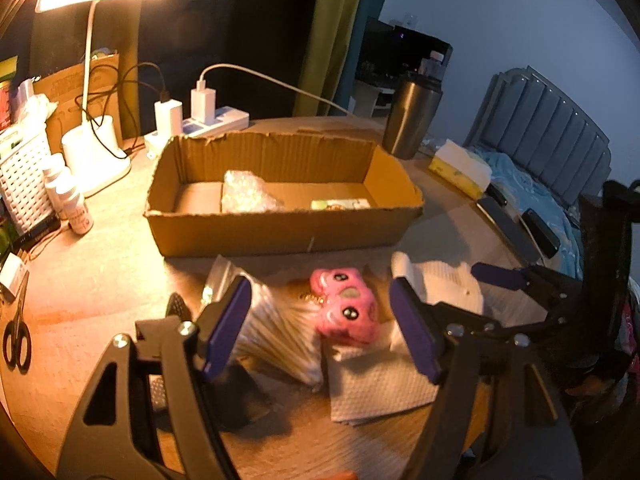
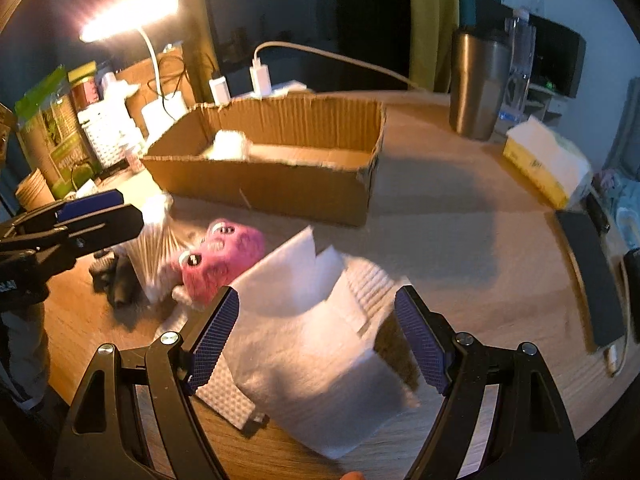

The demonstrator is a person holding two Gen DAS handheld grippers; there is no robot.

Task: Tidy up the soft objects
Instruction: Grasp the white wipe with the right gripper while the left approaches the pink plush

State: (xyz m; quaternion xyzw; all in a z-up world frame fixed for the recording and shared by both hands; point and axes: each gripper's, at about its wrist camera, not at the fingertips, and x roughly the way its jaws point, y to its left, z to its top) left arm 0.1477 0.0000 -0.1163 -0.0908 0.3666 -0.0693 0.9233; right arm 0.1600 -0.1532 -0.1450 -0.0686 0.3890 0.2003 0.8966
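A pink plush toy (image 1: 347,305) with googly eyes lies on the round table in front of an open cardboard box (image 1: 280,224). My left gripper (image 1: 320,328) is open above the toy, with a bag of cotton swabs (image 1: 276,336) under its left finger. White paper towels (image 1: 384,388) lie beside the toy. In the right wrist view the toy (image 2: 224,260) sits left of the stacked white tissues (image 2: 316,344). My right gripper (image 2: 320,340) is open, its fingers either side of the tissues. The box (image 2: 276,188) holds a bubble-wrap bundle (image 1: 246,194) and a small packet (image 1: 340,204).
A lit desk lamp (image 1: 96,80), power strip with chargers (image 1: 212,120), white basket (image 1: 24,184) and small bottles (image 1: 76,208) crowd the left. Scissors (image 1: 18,332) lie at the left edge. A steel tumbler (image 2: 478,84), tissue pack (image 2: 548,168) and phone (image 2: 592,276) stand on the right.
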